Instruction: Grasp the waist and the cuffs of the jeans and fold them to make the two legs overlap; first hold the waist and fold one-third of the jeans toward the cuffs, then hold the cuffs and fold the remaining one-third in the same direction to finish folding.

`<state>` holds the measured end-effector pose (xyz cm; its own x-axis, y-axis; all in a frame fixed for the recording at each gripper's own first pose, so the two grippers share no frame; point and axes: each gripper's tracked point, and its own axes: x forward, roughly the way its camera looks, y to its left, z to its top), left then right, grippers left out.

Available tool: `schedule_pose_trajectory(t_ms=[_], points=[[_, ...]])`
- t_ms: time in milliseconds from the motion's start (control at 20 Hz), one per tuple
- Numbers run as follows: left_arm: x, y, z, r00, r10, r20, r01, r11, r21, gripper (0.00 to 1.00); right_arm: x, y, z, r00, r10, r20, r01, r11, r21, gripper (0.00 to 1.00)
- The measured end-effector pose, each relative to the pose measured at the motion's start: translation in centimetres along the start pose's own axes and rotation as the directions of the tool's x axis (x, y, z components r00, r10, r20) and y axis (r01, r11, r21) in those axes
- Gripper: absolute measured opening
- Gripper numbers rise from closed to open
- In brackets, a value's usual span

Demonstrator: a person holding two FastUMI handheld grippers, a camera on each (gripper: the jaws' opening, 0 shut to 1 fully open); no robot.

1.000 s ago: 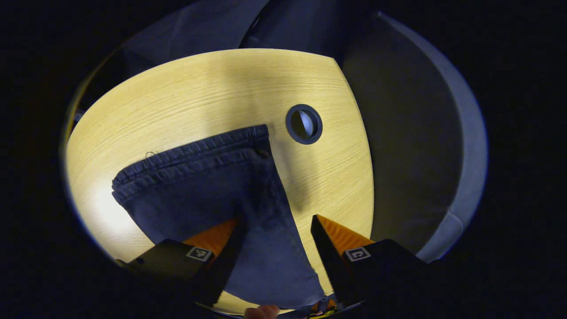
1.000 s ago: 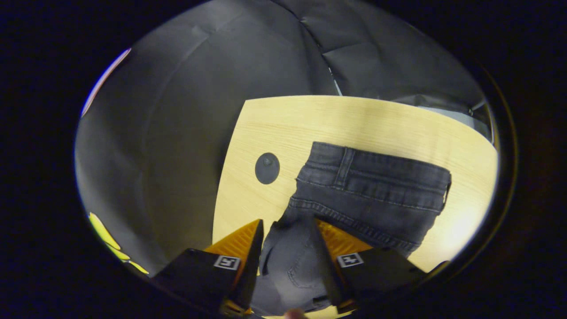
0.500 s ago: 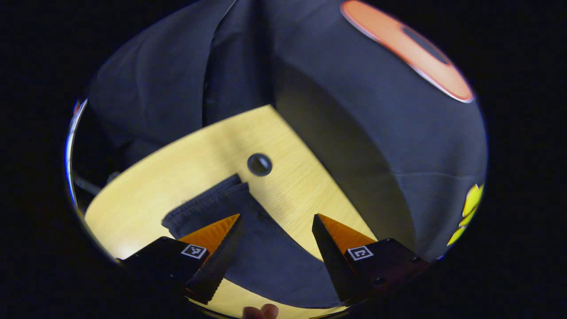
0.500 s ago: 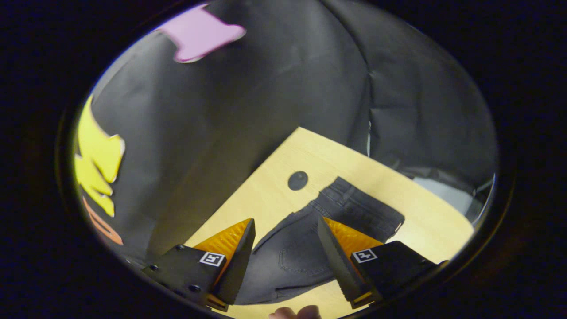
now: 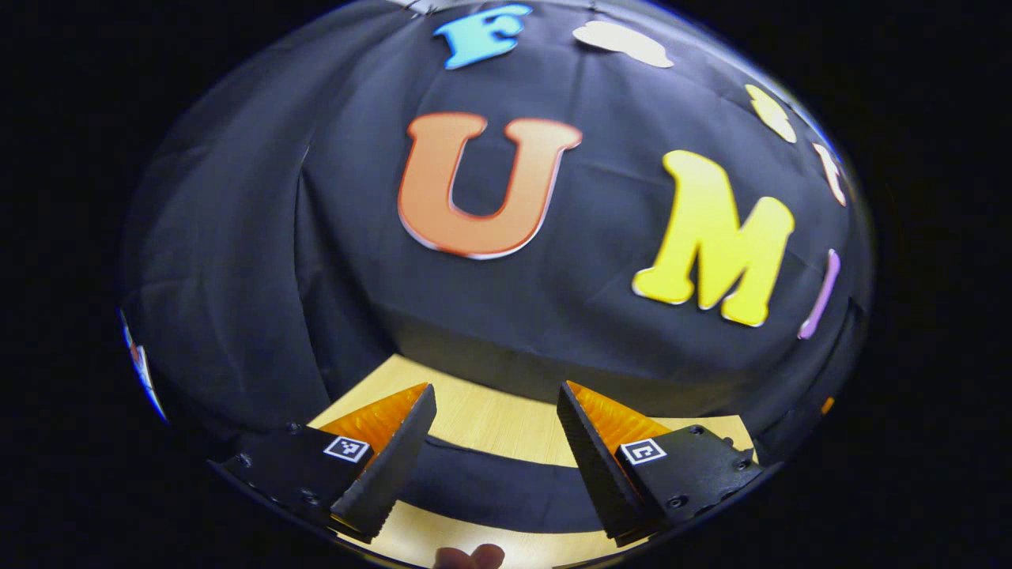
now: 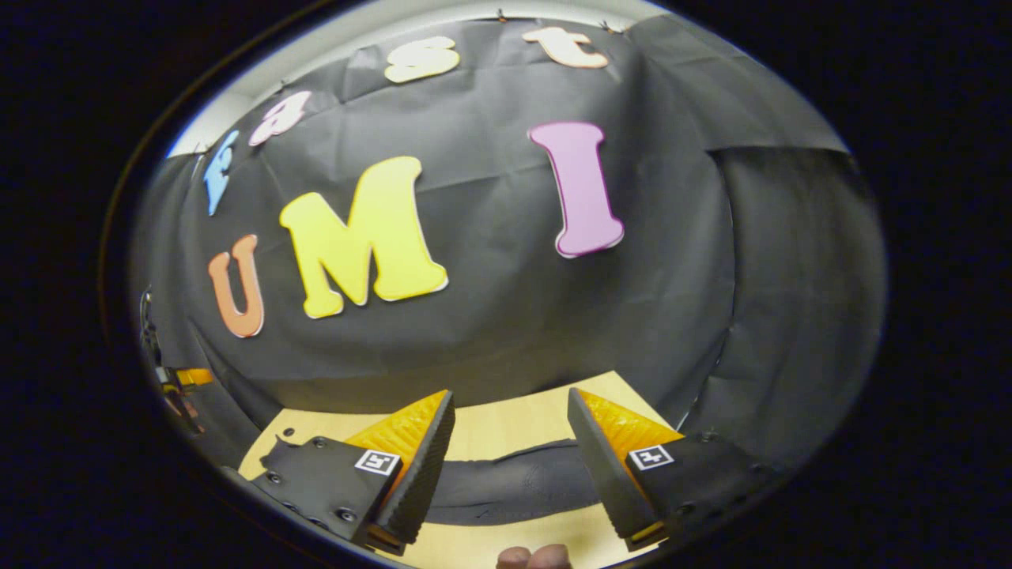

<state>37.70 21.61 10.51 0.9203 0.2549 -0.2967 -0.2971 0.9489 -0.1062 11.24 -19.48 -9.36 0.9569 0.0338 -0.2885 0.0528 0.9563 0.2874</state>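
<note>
Left gripper view: left gripper [image 5: 494,395], jaws standing wide apart and empty, held above the bench [image 5: 498,423] and pointed at the booth's cloth wall; below and between its orange-faced fingers [image 5: 387,419] lies a dark band of the jeans [image 5: 490,490], flat on the wood and running crosswise to the fingers — not touching either one. Right gripper view: right gripper [image 6: 510,399], likewise spread wide and gripping nothing, aimed at the same wall; the same kind of dark band of denim [image 6: 514,486] crosses under it, with a stitched seam faintly visible, bare bench [image 6: 506,431] beyond it up to the far edge. Governing relation (judged): the cloth lies beneath and slightly ahead of both tools, long axis side to side, so each gripper would need to tip down and descend to reach it; neither looks clearly nearer. Hidden or unclear: most of the garment is cut off below both views, so waist, cuffs and fold count cannot be told apart; a fingertip [image 5: 466,557] of the holding hand shows at the bottom edge.
</note>
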Motion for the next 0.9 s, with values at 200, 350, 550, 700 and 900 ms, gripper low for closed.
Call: schedule_pose_trajectory(t_ms=[200,350,550,700,900], points=[[-4.4,-2.4,0.1,0.991,-0.088,0.102,0.08,0.994,0.077,0.99,-3.5,-0.1,-1.9,0.998,-0.067,-0.01,0.066,0.996,-0.056,0.9],[-6.3,-3.3,-0.8,0.987,-0.128,0.101,0.121,0.99,0.078,0.98,-5.7,-2.4,-4.0,0.991,-0.127,-0.045,0.125,0.991,-0.047,0.89],[-6.8,-4.8,-1.6,0.987,-0.143,0.078,0.134,0.985,0.109,0.99,-4.8,-6.1,-8.1,0.976,-0.175,-0.132,0.179,0.984,0.018,0.9],[-7.3,-5.6,-2.9,0.989,-0.141,0.034,0.136,0.984,0.115,0.98,-2.3,-9.1,-13.0,0.958,-0.182,-0.221,0.209,0.972,0.106,0.9],[-7.3,-6.7,-5.0,0.992,-0.127,-0.019,0.128,0.986,0.108,0.99,3.1,-14.3,-18.3,0.94,-0.179,-0.291,0.249,0.942,0.225,0.91]])
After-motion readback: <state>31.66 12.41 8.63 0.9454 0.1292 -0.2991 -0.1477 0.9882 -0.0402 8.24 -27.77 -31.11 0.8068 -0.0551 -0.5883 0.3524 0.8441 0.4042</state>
